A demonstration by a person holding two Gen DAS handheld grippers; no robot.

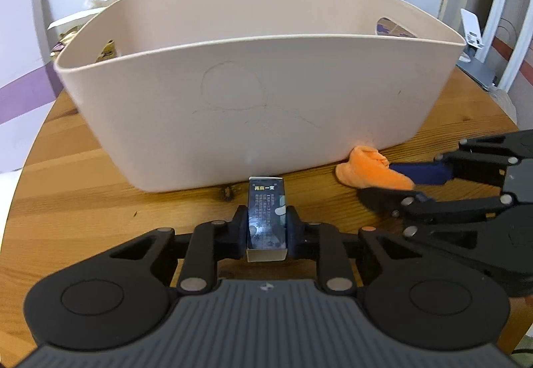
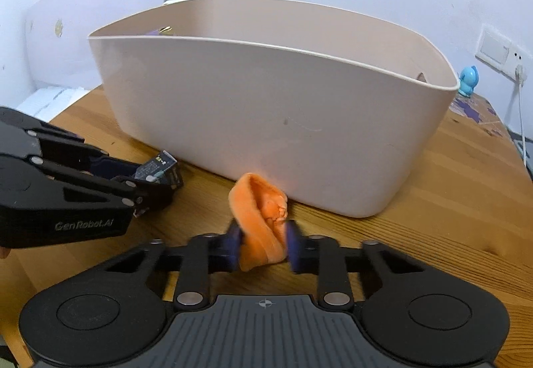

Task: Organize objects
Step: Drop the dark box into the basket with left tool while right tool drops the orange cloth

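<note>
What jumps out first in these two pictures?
A big beige plastic tub fills the middle of the round wooden table. In front of it, the left tool clamps a small dark printed carton, and the right tool squeezes a rolled orange sock.

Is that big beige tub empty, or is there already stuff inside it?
Not empty. Over the beige tub's rim, a yellow-and-purple packet peeks out at its left end. How full it is cannot be told; the near wall hides the bottom.

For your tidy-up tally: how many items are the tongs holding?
2: a small dark box in the left tongs, an orange cloth in the right tongs; bin contents mostly hidden.
</note>
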